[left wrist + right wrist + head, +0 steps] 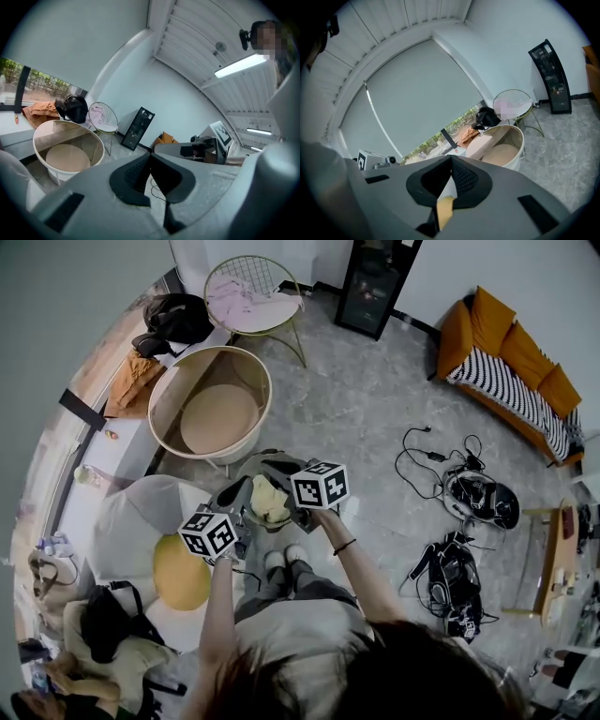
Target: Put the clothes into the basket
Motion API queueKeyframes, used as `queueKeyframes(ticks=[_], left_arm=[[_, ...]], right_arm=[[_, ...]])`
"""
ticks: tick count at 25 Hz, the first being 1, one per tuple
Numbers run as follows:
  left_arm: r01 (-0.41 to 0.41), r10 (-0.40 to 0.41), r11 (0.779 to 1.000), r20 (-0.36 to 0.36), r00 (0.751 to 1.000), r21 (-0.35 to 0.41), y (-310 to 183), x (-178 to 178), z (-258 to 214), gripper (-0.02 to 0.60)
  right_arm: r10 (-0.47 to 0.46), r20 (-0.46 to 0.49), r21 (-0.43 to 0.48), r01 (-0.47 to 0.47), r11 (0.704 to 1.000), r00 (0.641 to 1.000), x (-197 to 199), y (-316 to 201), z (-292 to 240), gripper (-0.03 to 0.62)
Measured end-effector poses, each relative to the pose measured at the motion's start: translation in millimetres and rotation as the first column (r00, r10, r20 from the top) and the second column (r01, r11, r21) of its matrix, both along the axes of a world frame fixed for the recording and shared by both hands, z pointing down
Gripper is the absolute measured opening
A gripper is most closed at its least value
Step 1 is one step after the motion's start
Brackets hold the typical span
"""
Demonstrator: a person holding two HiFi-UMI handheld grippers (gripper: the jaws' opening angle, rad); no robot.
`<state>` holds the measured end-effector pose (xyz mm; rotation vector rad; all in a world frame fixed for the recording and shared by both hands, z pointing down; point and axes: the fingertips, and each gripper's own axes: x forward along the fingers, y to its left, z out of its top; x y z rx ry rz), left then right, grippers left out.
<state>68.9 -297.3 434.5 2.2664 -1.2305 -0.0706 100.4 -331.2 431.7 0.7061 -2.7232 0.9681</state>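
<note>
In the head view you hold one garment (269, 498), grey outside and yellow inside, bunched between the two claws just above your shoes; the left gripper (232, 514) is at its eight o'clock edge and the right gripper (298, 501) at its three o'clock edge; the basket (192, 381), round, pale and seemingly empty, stands apart at eleven o'clock from the garment. In the left gripper view the jaws meet at their tips (150, 157) with a dark fold low between them, which I judge to be the garment's edge, though that is less plain than on the other side; the basket (65, 122) sits at nine o'clock. In the right gripper view the jaws are closed (451, 161) on a thin yellow strip of the garment (445, 211); the basket (518, 150) lies at two o'clock. Both bites look small, so a quick swing could pull the cloth free; the slack middle hangs low and could snag on the basket's rim or drape outside it; opening one claw before the other would probably leave the garment trailing over the near wall.
</note>
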Motion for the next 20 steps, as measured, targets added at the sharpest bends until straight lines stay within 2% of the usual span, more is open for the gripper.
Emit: queueKeyframes(ticks=[7,20], left_arm=[[-0.011,0.009,0.993,0.012,1.000,0.114,-0.1,-1.0,-33.0,0.011],[-0.025,0.020,0.988,0.033,0.999,0.152,-1.7,4.2,-42.2,0.011]], right_arm=[[-0.012,0.030,0.120,0.008,0.993,0.999,1.7,8.9,-31.6,0.009],[-0.033,0.040,0.239,0.022,0.971,0.999,-0.1,12.8,-57.2,0.008]])
